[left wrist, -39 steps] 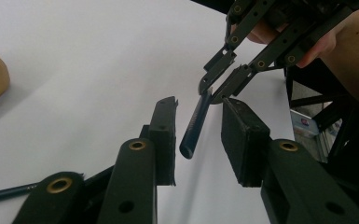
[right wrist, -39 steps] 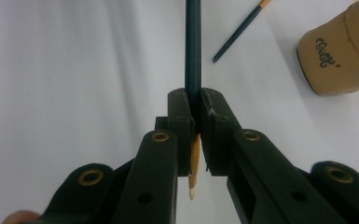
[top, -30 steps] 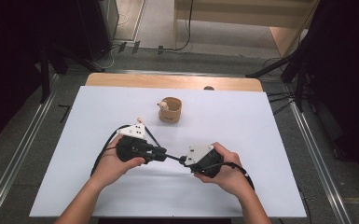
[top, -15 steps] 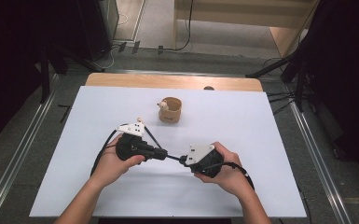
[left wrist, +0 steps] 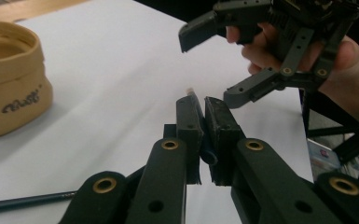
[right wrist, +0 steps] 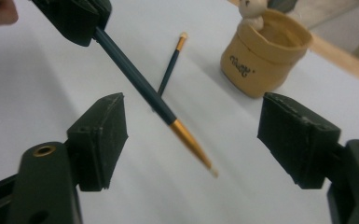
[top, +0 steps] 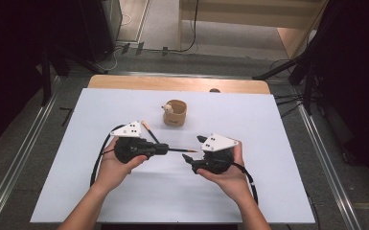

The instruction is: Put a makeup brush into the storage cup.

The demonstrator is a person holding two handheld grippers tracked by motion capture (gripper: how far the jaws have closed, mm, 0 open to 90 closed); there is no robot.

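While the pencil is pinched near its dark shaft by the left gripper, its gold-banded tip juts out level toward the right gripper, whose jaws have just been opening and now stand spread on either side of that tip without touching it. The pencil's long axis runs across the table from hand to hand, so the left hand carries it alone and the right hand is merely close by. In the left gripper view the left jaws are pressed together on the shaft, with the tip poking out just past them. A second pencil lies flat on the table behind the left gripper. The cup stands beyond both grippers, roughly midway between them, so the held pencil would likely have to swing forward toward it.
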